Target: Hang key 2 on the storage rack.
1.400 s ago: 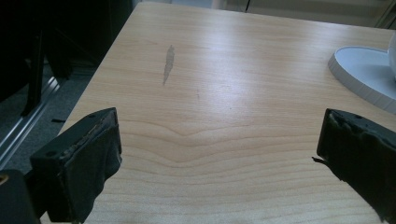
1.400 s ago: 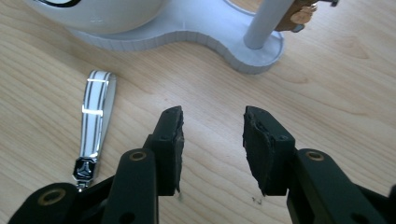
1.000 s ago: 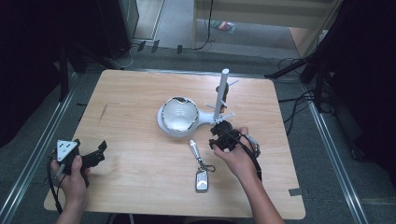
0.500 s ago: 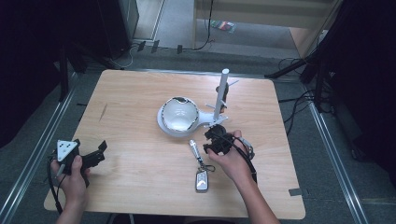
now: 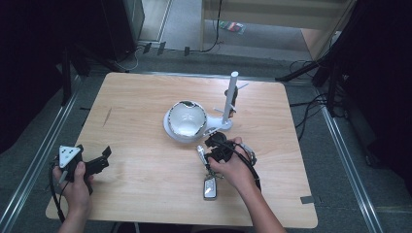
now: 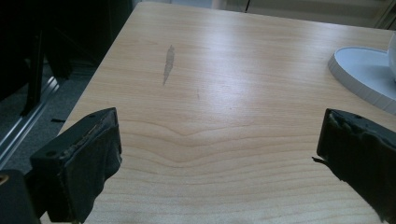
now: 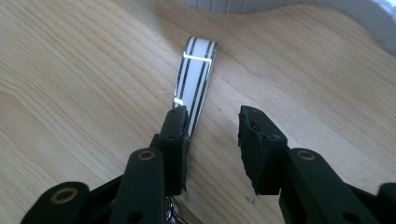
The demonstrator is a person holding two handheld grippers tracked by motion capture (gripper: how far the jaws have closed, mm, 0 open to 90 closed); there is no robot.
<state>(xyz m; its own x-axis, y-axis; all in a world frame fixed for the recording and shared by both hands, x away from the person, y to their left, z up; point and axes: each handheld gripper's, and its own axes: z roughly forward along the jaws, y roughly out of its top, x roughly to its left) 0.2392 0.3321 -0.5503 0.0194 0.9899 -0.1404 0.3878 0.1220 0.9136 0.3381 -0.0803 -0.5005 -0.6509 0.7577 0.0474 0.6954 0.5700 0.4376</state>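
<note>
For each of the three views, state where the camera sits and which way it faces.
High view: above the table's near edge, looking forward and down; forearms, left gripper and right gripper show.
Left gripper view: along open jaws over bare wood.
Right gripper view: down at a striped strap.
Shared: the white lamp base.

You have two grippers in play: the left gripper [image 5: 99,161] near the tabletop's [image 5: 145,107] left front corner, the right gripper [image 5: 217,145] toward the middle of the front edge. One striped strap [image 7: 194,77] lies beside one key fob [image 5: 210,187]. One white bowl-shaped lamp [image 5: 184,121] and one white upright post [image 5: 230,97] stand mid-table.
</note>
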